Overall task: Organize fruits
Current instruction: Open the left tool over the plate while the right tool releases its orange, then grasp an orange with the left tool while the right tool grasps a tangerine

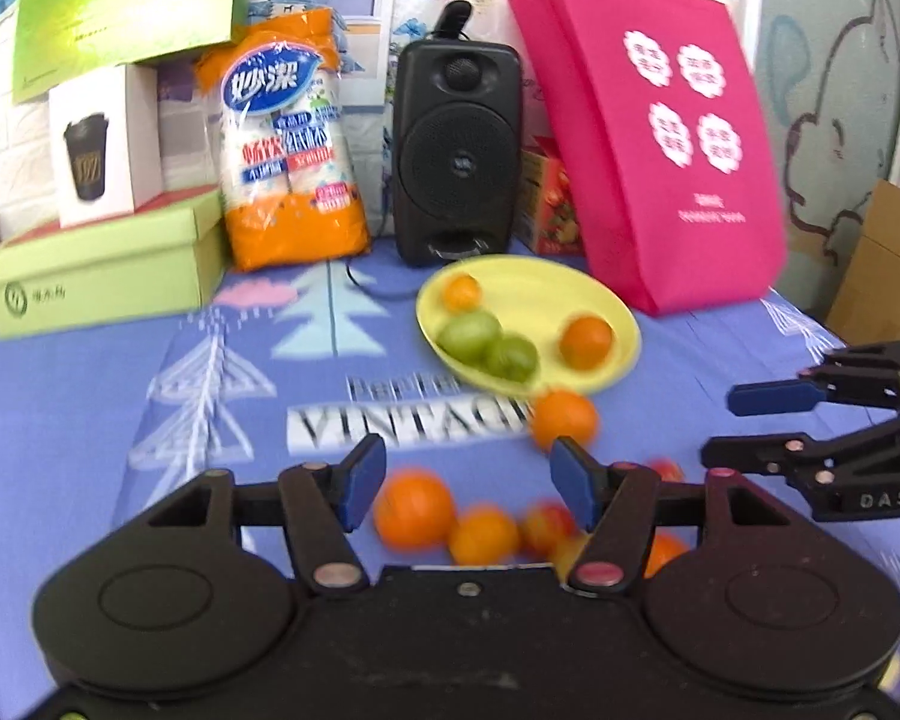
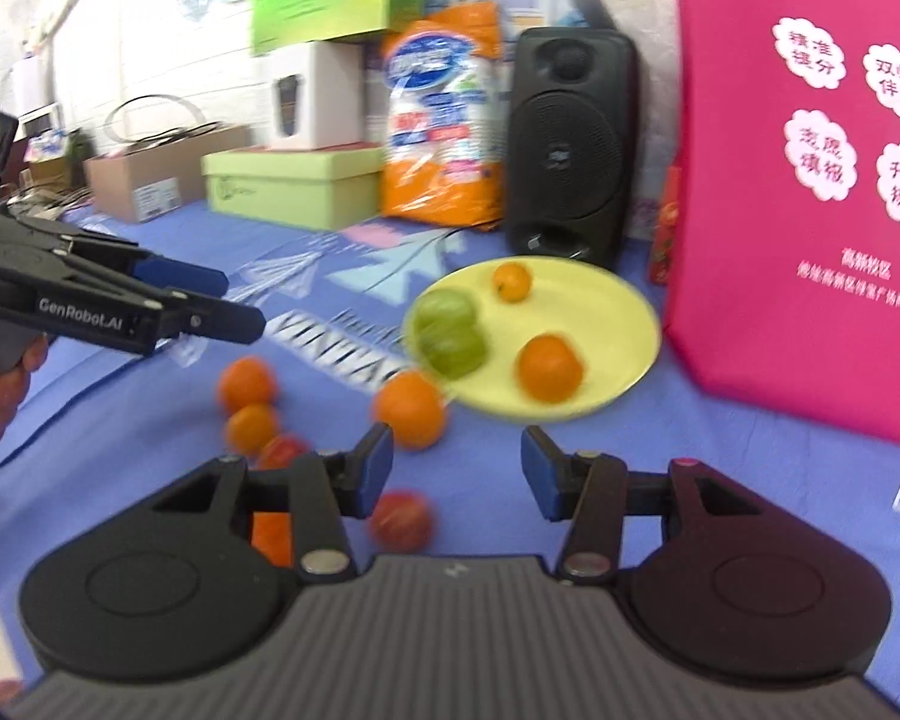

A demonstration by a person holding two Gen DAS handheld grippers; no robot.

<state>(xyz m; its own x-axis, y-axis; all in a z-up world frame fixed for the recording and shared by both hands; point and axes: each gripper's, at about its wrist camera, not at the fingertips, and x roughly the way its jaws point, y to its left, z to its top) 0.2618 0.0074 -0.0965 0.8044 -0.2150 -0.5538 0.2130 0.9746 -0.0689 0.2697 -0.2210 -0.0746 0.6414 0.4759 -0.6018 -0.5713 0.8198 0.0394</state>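
A yellow plate (image 1: 546,294) (image 2: 588,312) lies on the blue cloth and holds two green fruits (image 1: 486,345) (image 2: 450,333) and two oranges (image 1: 586,341) (image 2: 549,367). An orange (image 1: 564,417) (image 2: 410,409) lies on the cloth against the plate's near rim. More oranges (image 1: 414,507) (image 2: 247,384) and red apples (image 1: 546,528) (image 2: 401,521) are scattered in front. My left gripper (image 1: 468,480) (image 2: 243,303) hovers open over the loose fruit, with nothing between its fingers. My right gripper (image 2: 456,462) (image 1: 720,426) is open and empty near the plate's front.
Behind the plate stand a black speaker (image 1: 456,150) and a pink tote bag (image 1: 660,138). An orange packet (image 1: 288,144), a green box (image 1: 102,276) and a white box (image 1: 105,138) line the back left. A person's hand (image 2: 0,396) holds the left gripper.
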